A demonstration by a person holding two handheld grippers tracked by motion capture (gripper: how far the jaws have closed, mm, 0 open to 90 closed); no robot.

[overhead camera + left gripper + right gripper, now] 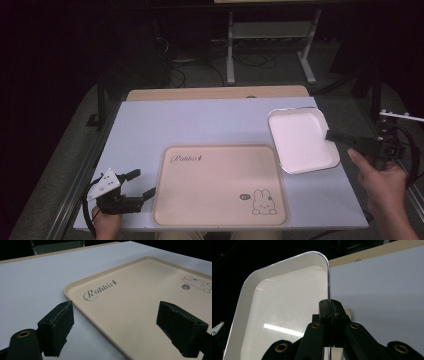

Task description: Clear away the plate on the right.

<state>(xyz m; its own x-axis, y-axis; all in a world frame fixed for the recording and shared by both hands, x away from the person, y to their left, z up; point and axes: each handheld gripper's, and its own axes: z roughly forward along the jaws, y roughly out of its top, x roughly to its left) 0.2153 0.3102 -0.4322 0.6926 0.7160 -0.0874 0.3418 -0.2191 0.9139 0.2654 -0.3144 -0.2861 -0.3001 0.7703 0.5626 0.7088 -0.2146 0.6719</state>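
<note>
A white square tray (300, 142) is at the right side of the light-blue table (200, 122). My right gripper (331, 135) is shut on its right rim, held by a hand coming in from the right. In the right gripper view the pads (331, 306) pinch the thin rim, with the white tray (282, 305) spreading to the left. Whether the tray rests on the table I cannot tell. A beige tray (220, 185) with a rabbit print lies at the front middle. My left gripper (143, 183) stands open by its left front corner, nothing between the jaws (115, 315), the beige tray (140, 302) ahead.
A wooden strip (215, 93) runs along the table's far edge, with metal stand legs (230, 50) and cables on the dark floor behind. Bare table surface (37, 285) lies left of and beyond the beige tray. The table's right edge is close to my right hand.
</note>
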